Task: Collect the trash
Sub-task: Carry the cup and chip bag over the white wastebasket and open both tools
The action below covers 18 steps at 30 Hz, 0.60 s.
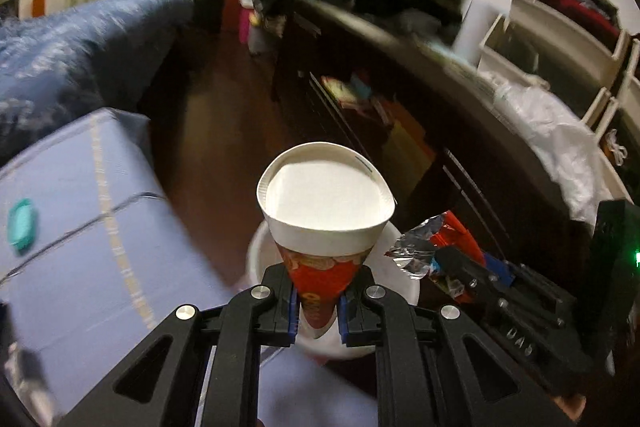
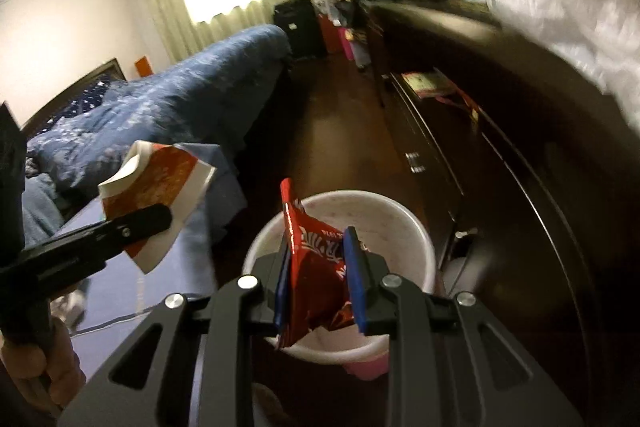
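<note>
My left gripper (image 1: 318, 311) is shut on a squashed red-and-white paper cup (image 1: 326, 211), held above the white trash bin (image 1: 258, 255). The cup (image 2: 156, 187) and the left gripper (image 2: 160, 223) also show at the left of the right wrist view. My right gripper (image 2: 320, 291) is shut on a red snack wrapper (image 2: 312, 267) and holds it over the open mouth of the white bin (image 2: 412, 231). In the left wrist view the wrapper (image 1: 432, 247) and the right gripper (image 1: 460, 263) sit just right of the bin.
A bed with a blue quilt (image 2: 160, 107) and a light blue sheet (image 1: 80, 227) is on the left. A dark wooden dresser (image 2: 500, 167) runs along the right, with a white plastic bag (image 2: 572, 19) on top. Dark wood floor (image 2: 332, 131) lies between them.
</note>
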Each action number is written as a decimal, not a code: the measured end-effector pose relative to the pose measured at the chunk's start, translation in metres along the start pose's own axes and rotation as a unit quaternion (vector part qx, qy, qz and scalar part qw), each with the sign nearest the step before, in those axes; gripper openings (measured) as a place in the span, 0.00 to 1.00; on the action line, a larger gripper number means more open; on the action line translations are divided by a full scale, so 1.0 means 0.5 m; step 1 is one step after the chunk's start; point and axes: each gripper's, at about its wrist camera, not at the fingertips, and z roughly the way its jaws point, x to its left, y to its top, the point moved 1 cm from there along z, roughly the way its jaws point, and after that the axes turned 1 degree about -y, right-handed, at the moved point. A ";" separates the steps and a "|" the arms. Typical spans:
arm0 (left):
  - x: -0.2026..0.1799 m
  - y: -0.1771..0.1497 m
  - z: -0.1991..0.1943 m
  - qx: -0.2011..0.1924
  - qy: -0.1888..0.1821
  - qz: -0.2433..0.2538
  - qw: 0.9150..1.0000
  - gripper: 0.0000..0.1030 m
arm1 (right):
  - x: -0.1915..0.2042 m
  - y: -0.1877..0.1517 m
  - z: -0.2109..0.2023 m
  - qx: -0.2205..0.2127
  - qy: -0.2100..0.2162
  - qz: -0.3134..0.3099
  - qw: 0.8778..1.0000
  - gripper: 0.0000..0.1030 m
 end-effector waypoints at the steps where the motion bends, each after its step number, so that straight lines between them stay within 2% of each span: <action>1: -0.004 0.006 0.021 0.010 -0.005 -0.002 1.000 0.14 | -0.008 0.001 0.019 0.007 -0.004 0.002 1.000 0.25; 8: -0.017 0.022 0.154 0.075 -0.002 -0.006 0.997 0.14 | -0.054 -0.016 0.121 0.050 -0.006 0.018 0.999 0.25; 14: -0.011 0.015 0.212 0.115 -0.003 -0.023 0.993 0.14 | -0.053 -0.020 0.172 0.069 -0.012 0.011 0.997 0.25; 15: -0.009 0.014 0.218 0.118 0.000 -0.025 0.993 0.17 | -0.052 -0.018 0.178 0.070 -0.014 0.010 0.997 0.29; 17: -0.004 0.012 0.221 0.118 0.004 -0.028 0.993 0.36 | -0.057 -0.016 0.183 0.069 -0.020 0.010 0.997 0.36; 18: -0.002 0.013 0.218 0.117 0.002 -0.032 0.993 0.54 | -0.060 -0.020 0.178 0.067 -0.021 0.010 0.998 0.41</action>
